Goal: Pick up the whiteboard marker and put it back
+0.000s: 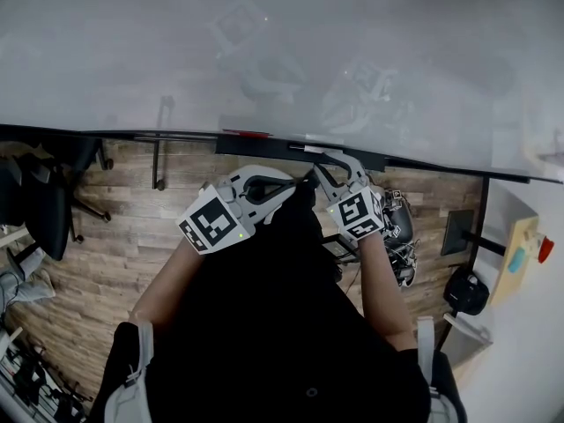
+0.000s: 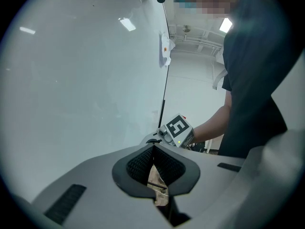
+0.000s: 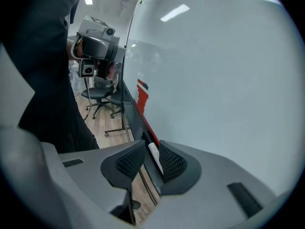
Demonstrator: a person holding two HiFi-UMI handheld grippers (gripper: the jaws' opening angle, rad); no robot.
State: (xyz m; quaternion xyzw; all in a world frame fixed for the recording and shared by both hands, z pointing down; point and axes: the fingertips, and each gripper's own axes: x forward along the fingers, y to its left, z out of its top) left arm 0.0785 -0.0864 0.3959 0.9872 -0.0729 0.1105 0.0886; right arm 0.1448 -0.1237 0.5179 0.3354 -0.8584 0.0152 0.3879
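Whiteboard (image 1: pixel 264 42): fills the upper half of the head view, with a dark marker tray (image 1: pixel 185 137) running along its lower edge.
Whiteboard marker (image 3: pixel 153 155): white barrel with a black cap, lying lengthwise on the tray. In the head view its pale barrel (image 1: pixel 310 149) shows at about 11 o'clock from the right claw.
Right claw (image 3: pixel 150 147): jaws partly open and straddling the marker. The marker sits close against one ribbed pad (image 3: pixel 172 163), and a dark gap shows on the other side. In the head view the claw (image 1: pixel 328 161) points at the tray toward 11 o'clock.
Left claw (image 2: pixel 153 149): jaws closed tip to tip with nothing held; only a sliver of wooden floor shows behind them. In the head view it (image 1: pixel 295 183) hangs at about 8 o'clock from the right claw, clear of the tray.
Red marker (image 1: pixel 247 134): on the same tray, at 9 o'clock from the whiteboard marker and well apart from it.
Floor (image 1: pixel 115 236): wood planks, with an office chair (image 3: pixel 97 94) beyond the tray.
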